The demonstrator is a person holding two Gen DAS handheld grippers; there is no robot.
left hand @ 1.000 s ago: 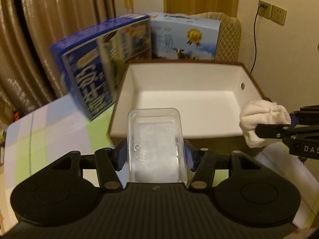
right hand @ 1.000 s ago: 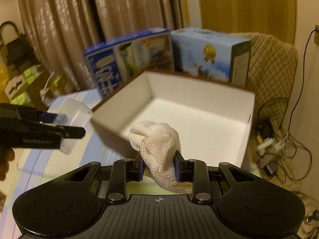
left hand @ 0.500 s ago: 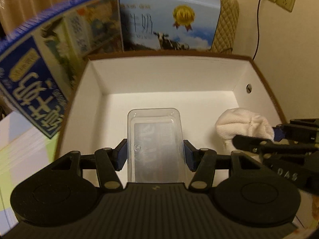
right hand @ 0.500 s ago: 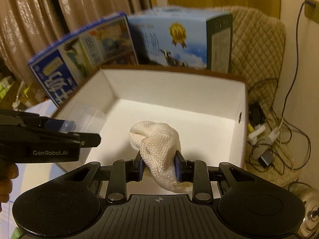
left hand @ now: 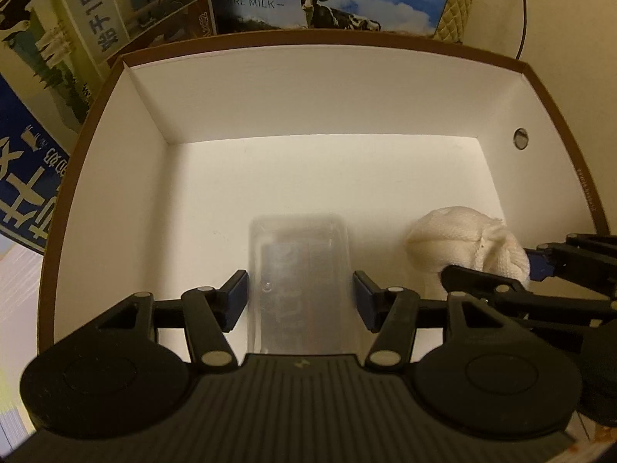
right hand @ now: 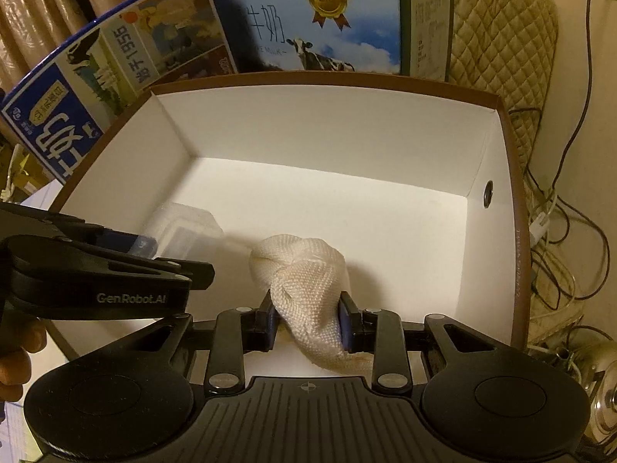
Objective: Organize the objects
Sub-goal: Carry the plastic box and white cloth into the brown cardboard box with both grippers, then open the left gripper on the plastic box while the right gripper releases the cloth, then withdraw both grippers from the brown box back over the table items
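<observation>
My left gripper [left hand: 300,299] is shut on a clear plastic container [left hand: 300,270] and holds it low inside a white box with a brown rim [left hand: 308,88], near the box's front middle. In the right wrist view the left gripper [right hand: 177,254] and the clear plastic container [right hand: 185,227] are at the left of the box [right hand: 327,127]. My right gripper [right hand: 306,324] is shut on a bunched white cloth [right hand: 304,281], also inside the box. From the left wrist, the cloth [left hand: 462,243] and right gripper [left hand: 493,266] are at the box's front right.
Two blue milk cartons stand behind the box: one with a cow picture [right hand: 320,19] at the back, one leaning at the left [right hand: 96,88]. A quilted chair back [right hand: 501,38] and tangled cables [right hand: 559,223] lie to the right. A hand [right hand: 15,355] holds the left gripper.
Both grippers have moved forward and down from in front of the box to inside it, still carrying the container and the cloth. The box now fills both views.
</observation>
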